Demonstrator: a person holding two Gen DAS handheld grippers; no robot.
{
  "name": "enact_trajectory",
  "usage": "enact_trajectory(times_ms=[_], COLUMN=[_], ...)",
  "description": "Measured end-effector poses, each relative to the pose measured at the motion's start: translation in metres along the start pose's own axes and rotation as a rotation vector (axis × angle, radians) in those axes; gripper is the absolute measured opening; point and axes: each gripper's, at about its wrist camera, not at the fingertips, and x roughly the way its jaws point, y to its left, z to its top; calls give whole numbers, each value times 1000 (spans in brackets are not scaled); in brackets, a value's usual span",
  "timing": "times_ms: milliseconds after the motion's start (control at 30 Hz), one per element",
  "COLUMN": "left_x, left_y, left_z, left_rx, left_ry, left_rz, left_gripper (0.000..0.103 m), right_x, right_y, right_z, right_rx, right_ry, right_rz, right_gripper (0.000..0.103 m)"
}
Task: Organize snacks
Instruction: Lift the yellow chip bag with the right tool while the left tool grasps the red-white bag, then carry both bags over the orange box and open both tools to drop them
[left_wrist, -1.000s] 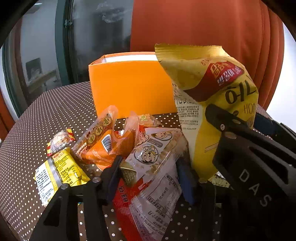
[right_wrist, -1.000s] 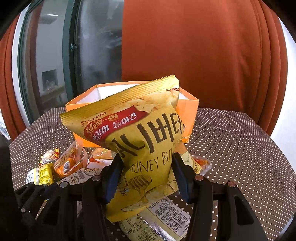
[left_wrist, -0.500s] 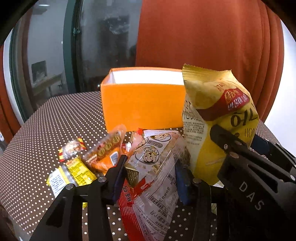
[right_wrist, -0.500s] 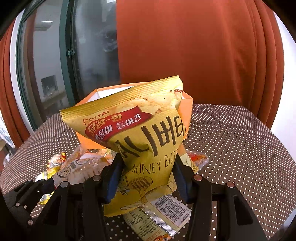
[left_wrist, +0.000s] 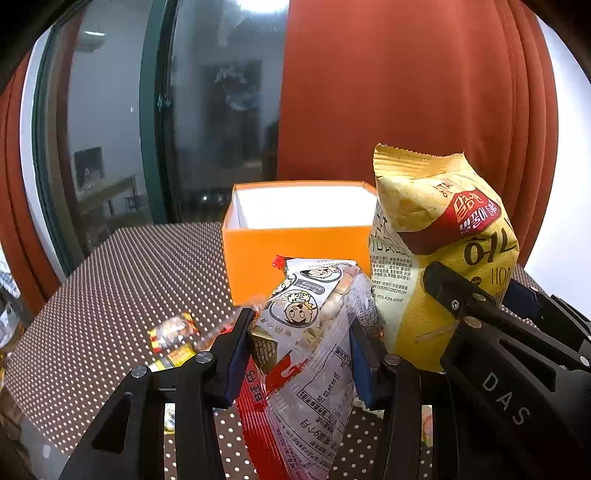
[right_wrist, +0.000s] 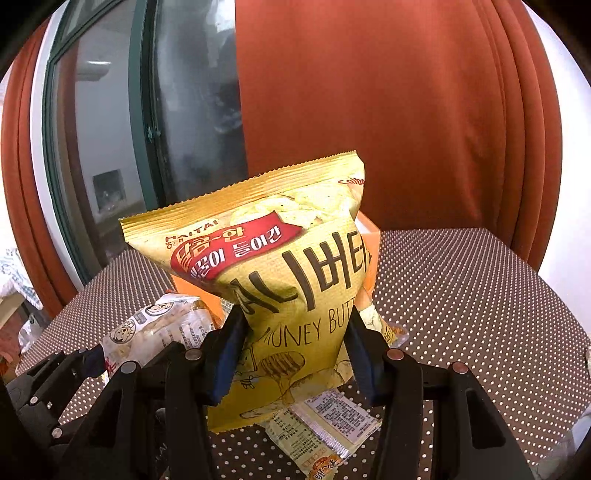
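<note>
Chip bag (right_wrist: 280, 280): yellow, upright, pinched low at its waist by my right jaws (right_wrist: 293, 349). Gripped below the puffy middle so the top seal stands clear. Bottom edge hangs off the desk (right_wrist: 480, 288). In the left view the same bag sits just right of the clear pack, touching or nearly so; can't tell which.

Clear pack (left_wrist: 310, 332): cartoon-face wrapper, red print lower down, clamped across its width by my left jaws (left_wrist: 301, 350). Top end leans up and away toward the box, tail droops below the jaws. It's off the desk too.

Both jaws narrow, each closed on its own packet, pads pressing into the film.

Box (left_wrist: 295, 236): orange, open, white inside, looks empty from what shows. It stands straight ahead of both packets, further back on the desk. My read: that's the drop target, and both packets are held high enough to go over its rim.

Pose: both grippers tilted nose-down, side by side, right gripper body crowding the lower right of the left view. Risk: the bags collide on entry, so I'd go in one at a time.

Leftovers on the desk: small wrappers (left_wrist: 173, 330) at left, a flat sachet (right_wrist: 325, 424) under the chip bag.
</note>
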Motion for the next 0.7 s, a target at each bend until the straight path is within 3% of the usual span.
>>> enact_trajectory(times_ms=[400, 700], left_x=[-30, -19], left_y=[-5, -2], left_z=[39, 69], left_rx=[-6, 3], left_ry=[-96, -157], left_rz=[10, 23], left_gripper=[48, 48], right_x=[-30, -22], right_y=[-6, -5], right_z=[33, 61], right_rx=[11, 17], right_ry=[-78, -125], right_rz=[35, 50], right_gripper=[55, 55])
